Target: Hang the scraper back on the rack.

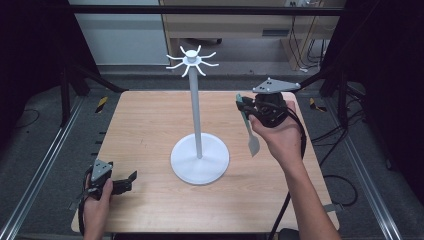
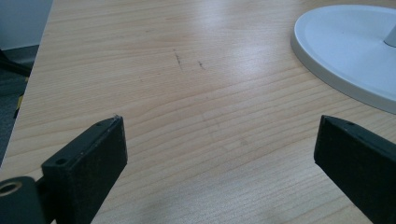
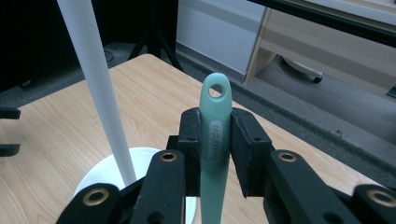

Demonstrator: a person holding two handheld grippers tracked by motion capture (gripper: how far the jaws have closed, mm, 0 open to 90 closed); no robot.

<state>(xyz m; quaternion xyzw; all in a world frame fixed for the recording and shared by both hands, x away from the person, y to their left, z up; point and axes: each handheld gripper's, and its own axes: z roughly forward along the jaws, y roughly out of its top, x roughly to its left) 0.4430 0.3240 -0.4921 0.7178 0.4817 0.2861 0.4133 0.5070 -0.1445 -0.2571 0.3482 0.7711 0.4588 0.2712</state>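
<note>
Fingers [image 3: 194, 140] pinch spatula [image 3: 215, 135] beside stand [image 3: 100, 102].

Pale green spatula [image 3: 215, 140], white stand [image 1: 199, 159], light woodgrain table [image 1: 150, 120], black claws.

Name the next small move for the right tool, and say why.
Probably lift the right tool toward the stand's hooks. It grips a spatula whose hanging hole sits free above the jaws, well below those hooks.
</note>
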